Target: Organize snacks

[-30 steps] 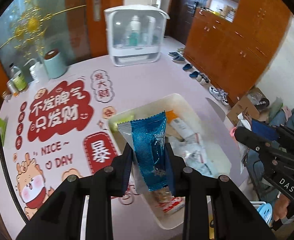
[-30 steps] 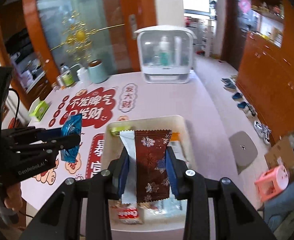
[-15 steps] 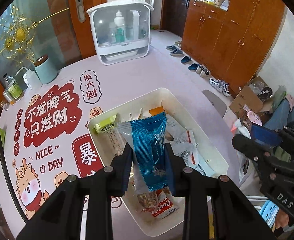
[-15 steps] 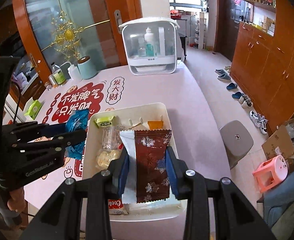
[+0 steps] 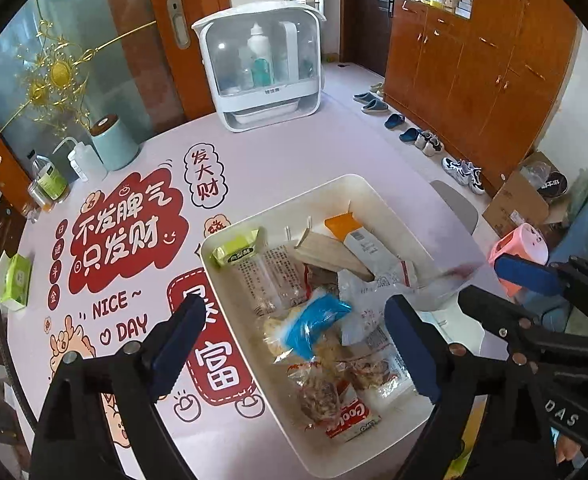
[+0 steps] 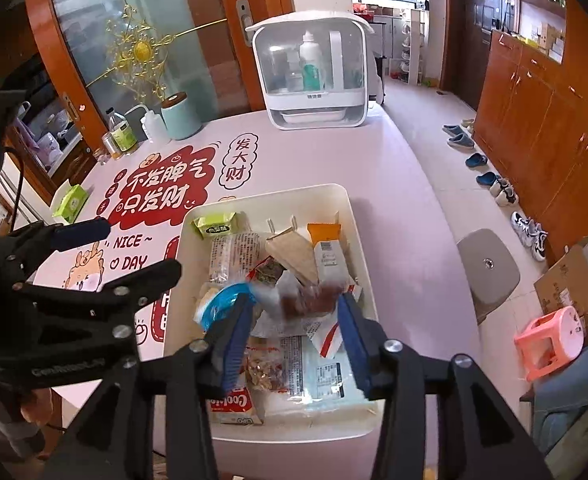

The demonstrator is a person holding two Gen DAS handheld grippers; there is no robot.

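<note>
Snacks point(image 5: 318, 320) fill the white bin point(image 5: 358, 184) below both parted tools

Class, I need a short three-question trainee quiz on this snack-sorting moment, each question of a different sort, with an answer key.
1. True or false: the blue snack packet lies in the white bin.
2. Multiple choice: the left gripper is A) open, B) clamped on a packet, C) out of view.
3. Short answer: what blurred thing shows between the right gripper fingers?

Key
1. True.
2. A. Its jaws have just been opening; nothing is between the pads.
3. The dark red snowflake packet, over the bin; those jaws have just been opening too.
</note>
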